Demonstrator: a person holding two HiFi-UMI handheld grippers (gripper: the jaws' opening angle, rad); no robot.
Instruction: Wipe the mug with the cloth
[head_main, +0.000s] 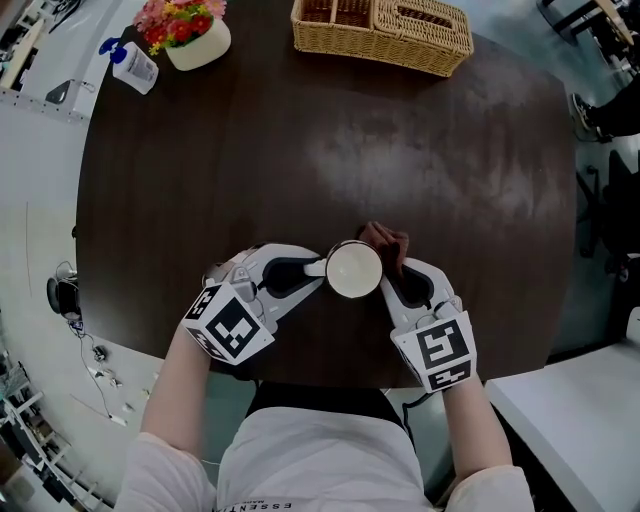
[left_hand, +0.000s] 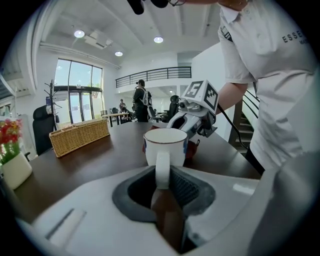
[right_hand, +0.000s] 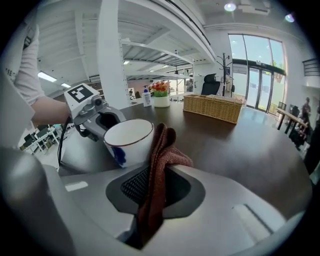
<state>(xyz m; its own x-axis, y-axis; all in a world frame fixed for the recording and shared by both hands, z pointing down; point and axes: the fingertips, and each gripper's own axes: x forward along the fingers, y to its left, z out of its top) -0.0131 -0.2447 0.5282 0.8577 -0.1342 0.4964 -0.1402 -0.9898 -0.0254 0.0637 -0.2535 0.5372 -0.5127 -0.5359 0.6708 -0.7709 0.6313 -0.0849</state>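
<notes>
1. Standing by the round dark worktop (head_main: 300, 150), I note the white mug (head_main: 354, 270) upright near its front edge, directly between the two grippers.
2. Left gripper (head_main: 316, 270) — jaws closed on the mug's handle (left_hand: 162, 167), which sits vertically between the pads and points back toward the person.
3. Right gripper (head_main: 393, 272) — jaws closed on a brown cloth (head_main: 385, 240), pinched in a narrow upright fold. The loose end bunches up beyond the jaws.
4. The bunched cloth lies against the mug's wall on the side away from the handle, touching it just below the rim.
5. The mug shows a thin dark line round its rim and a blue mark on its outer wall.
6. Whether the mug's base rests on the worktop or is lifted just clear of it cannot be told.
7. Along the far edge, well apart from the mug, are a wicker basket (head_main: 385, 30), a white pot of red and yellow flowers (head_main: 190, 30) and, beside the pot, a small bottle with a blue top (head_main: 132, 65).
</notes>
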